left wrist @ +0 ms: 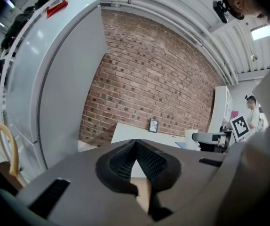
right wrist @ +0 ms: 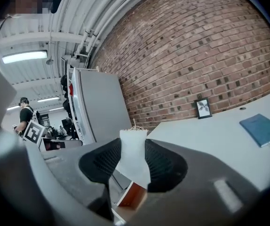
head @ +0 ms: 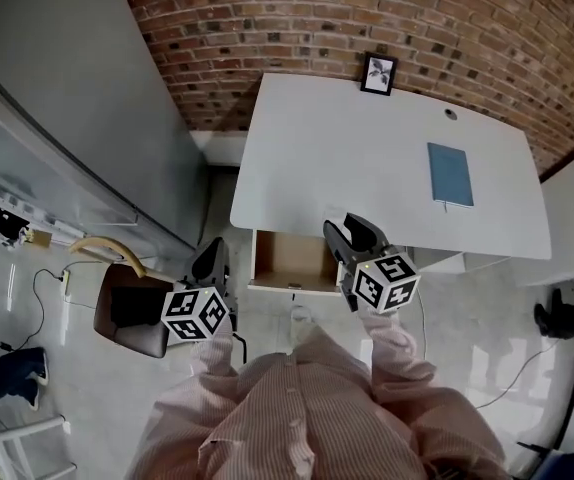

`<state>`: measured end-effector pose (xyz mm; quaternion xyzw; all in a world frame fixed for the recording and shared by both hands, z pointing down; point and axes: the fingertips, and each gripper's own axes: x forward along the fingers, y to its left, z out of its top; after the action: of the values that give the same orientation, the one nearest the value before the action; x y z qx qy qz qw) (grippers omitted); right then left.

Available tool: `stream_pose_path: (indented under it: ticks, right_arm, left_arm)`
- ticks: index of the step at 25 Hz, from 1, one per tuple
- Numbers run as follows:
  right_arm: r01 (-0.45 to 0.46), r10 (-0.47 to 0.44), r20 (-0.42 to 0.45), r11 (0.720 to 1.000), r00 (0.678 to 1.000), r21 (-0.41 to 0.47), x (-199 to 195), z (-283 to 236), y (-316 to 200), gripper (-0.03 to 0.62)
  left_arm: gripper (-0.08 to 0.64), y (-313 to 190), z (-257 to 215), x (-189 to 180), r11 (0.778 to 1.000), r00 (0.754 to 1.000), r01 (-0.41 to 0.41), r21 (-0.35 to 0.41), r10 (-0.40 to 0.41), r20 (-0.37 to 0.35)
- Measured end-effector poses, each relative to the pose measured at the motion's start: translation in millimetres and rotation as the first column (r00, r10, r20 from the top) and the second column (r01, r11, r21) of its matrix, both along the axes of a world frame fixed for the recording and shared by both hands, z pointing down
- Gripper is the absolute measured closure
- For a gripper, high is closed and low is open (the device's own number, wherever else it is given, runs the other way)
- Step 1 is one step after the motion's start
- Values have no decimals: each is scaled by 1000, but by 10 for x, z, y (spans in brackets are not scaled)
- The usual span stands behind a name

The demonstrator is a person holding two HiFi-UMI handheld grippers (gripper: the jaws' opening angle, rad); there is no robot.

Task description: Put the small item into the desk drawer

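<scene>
The small item (right wrist: 133, 149), a white fabric-like strip with frayed threads at its top, stands upright at the centre of the right gripper view, its long axis vertical. The right gripper (right wrist: 134, 166) pinches it between ribbed black pads, near the smooth white desk's (head: 367, 158) open, wood-brown drawer (head: 289, 260). The left gripper (left wrist: 136, 160) is closed and empty.

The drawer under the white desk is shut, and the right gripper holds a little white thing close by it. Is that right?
Not quite. The drawer under the white desk is open, pulled out toward the person, as the head view shows. The right gripper does hold a little white thing close by it.
</scene>
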<state>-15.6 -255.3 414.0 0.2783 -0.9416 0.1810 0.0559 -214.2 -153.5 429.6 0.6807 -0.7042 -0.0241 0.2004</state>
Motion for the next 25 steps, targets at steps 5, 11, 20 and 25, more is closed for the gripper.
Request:
stream_pose_path:
  ticks: [5,11,20,25]
  right_arm:
    - [96,-98,-35,995,995,-35,-147,200,-43,431]
    - [218,-223,-99,974,970,-52,-381,422,106,431]
    - [314,-316,-303,948,899,-55,-589,1123,361,431]
    - [343,-349,-363,936,864,-83,-653,1567,426,431]
  left_arm:
    - [561,-91,289,43,997,997,43,-60,-47,-66]
    - [561,-94,647,118,989,991,43,-140,-61,-122]
    - [561,-45,1305,169,967,973,42,-251,-97,-210]
    - [561,-90,1638,242,958,964,28,-285,-101,-246]
